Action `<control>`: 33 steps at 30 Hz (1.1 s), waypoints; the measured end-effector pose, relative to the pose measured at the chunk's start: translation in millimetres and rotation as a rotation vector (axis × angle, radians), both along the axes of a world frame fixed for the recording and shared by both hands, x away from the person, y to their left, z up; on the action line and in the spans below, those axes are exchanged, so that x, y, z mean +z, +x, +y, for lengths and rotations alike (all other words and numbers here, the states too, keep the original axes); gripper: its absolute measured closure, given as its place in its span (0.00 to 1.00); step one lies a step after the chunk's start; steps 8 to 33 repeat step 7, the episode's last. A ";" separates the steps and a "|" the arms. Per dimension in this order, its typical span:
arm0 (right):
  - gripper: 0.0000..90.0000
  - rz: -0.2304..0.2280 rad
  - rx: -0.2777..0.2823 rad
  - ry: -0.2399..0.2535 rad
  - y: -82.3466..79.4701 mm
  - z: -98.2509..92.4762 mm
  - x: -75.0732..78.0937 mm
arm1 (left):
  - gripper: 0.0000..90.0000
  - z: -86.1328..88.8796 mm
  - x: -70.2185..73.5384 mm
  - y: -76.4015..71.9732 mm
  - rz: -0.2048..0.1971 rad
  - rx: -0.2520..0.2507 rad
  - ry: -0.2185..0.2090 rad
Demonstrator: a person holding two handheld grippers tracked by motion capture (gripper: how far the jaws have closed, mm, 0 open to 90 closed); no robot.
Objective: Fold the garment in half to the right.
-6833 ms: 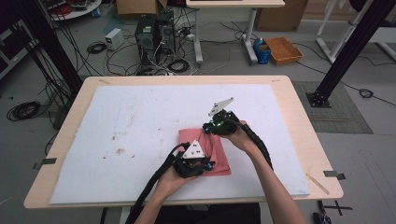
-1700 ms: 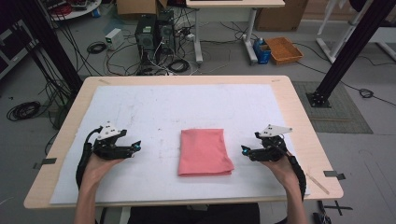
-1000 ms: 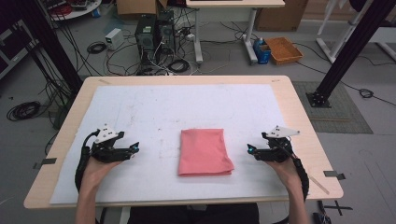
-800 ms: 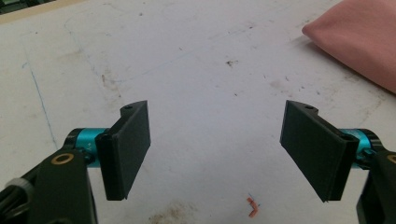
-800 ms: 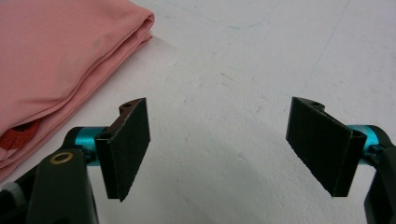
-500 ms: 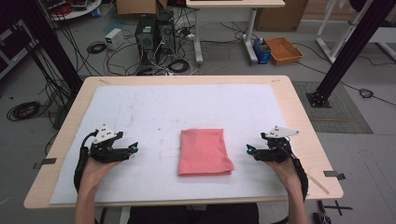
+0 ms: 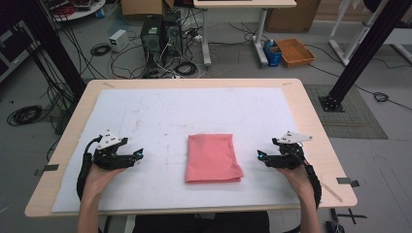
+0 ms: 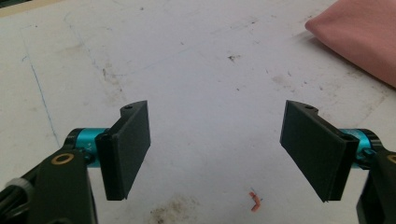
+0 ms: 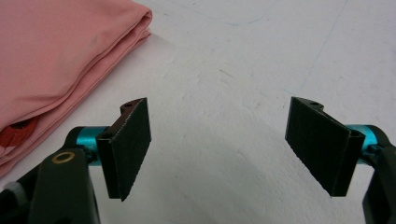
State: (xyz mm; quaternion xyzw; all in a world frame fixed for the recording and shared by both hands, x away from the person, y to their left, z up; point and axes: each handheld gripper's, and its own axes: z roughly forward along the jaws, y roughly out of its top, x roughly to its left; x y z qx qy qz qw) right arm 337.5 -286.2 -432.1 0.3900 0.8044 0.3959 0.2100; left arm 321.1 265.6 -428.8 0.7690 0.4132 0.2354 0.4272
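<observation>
Since the earliest frame you have pulled both grippers off the cloth and out to the sides; over the last half second almost nothing has shifted. Your left gripper sits at the lower left of the high view, resting low over the white sheet, its tips aimed toward the centre. Your right gripper mirrors it at the lower right, tips also pointing inward.

Between them, in the lower middle of the high view, lies the pink cloth, folded into a neat rectangle and flat on the sheet. Neither gripper touches it; each is well apart from its nearest edge.

In the left gripper view your two black jaws stand wide apart with nothing between them, just stained white sheet below. A corner of the pink cloth shows at the upper right of that view, and a small orange scrap lies on the sheet at the bottom centre.

In the right gripper view your jaws are likewise spread wide and hold nothing. The pink cloth fills the upper left of that view, its folded layers stacked at the edge, with a bit of red showing at the far left.

The wooden table frames the sheet on all sides.
</observation>
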 end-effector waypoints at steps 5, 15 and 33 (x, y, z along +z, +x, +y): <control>0.25 0.001 -0.002 0.001 0.3 0.3 -0.9 | 0.27 2.6 -0.7 0.1 0.004 0.003 0.003; 0.25 -0.001 -0.001 0.001 0.9 -0.2 -1.2 | 0.27 3.6 -0.2 -0.5 0.004 0.007 -0.002; 0.25 -0.001 -0.001 0.001 0.9 -0.2 -1.2 | 0.27 3.6 -0.2 -0.5 0.004 0.007 -0.002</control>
